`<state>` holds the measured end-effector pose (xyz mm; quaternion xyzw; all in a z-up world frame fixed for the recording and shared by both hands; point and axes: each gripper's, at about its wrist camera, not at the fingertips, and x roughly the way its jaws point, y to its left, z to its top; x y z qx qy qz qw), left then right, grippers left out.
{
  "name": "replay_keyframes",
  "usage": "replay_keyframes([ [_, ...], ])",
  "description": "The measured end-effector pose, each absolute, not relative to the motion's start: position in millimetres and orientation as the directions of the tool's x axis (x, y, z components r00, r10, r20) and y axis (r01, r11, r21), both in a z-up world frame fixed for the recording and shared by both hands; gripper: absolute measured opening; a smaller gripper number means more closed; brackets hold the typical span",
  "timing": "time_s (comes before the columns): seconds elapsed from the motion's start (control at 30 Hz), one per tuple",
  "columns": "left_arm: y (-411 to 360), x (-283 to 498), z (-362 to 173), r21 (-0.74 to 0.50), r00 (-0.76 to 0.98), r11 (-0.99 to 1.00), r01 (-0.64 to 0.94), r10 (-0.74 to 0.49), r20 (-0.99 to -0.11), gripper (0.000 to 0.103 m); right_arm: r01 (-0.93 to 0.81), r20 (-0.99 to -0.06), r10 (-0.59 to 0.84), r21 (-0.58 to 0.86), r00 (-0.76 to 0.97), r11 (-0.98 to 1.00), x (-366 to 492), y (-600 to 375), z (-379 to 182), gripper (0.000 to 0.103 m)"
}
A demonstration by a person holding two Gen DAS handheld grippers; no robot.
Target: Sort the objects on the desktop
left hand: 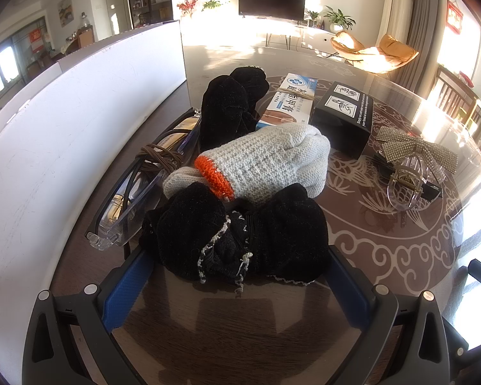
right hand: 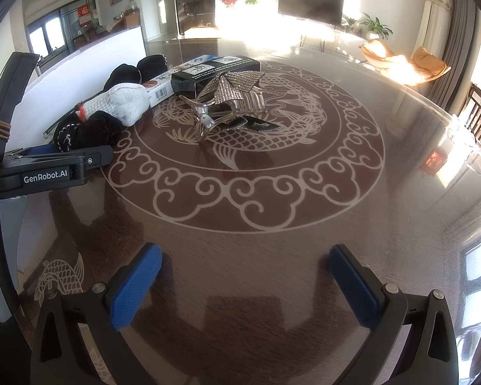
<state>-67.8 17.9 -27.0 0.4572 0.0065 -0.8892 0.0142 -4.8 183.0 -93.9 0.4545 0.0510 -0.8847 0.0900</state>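
Observation:
My left gripper [left hand: 237, 276] is open, its blue pads on either side of a black sock bundle [left hand: 240, 234] that lies on the table. Behind it lie a white knit glove with an orange cuff [left hand: 263, 163], another black sock bundle [left hand: 231, 106], a blue-and-white ointment box [left hand: 288, 106], a black box [left hand: 346, 112] and a clear hair clip with a rhinestone bow [left hand: 413, 163]. My right gripper [right hand: 243, 276] is open and empty above bare table. The right wrist view shows the left gripper [right hand: 51, 166], the hair clip [right hand: 231, 99], the glove [right hand: 122, 102] and the black box [right hand: 215, 73].
A white panel [left hand: 64, 128] stands along the left side. Clear-framed glasses [left hand: 134, 192] and a bundle tied with brown cord [left hand: 160, 157] lie beside it. The round table [right hand: 272, 240] has a glossy fish pattern. Chairs stand at the right edge.

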Motion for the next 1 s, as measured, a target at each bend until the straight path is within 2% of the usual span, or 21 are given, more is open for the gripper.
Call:
replay_keyframes([
  [1.0, 19.1, -58.5, -26.9, 0.003, -0.575, -1.0, -0.007, 0.002, -0.818, 0.103, 0.206, -0.813, -0.114, -0.008, -0.571, -0.979, -5.1, 182.9, -94.0, 0.103],
])
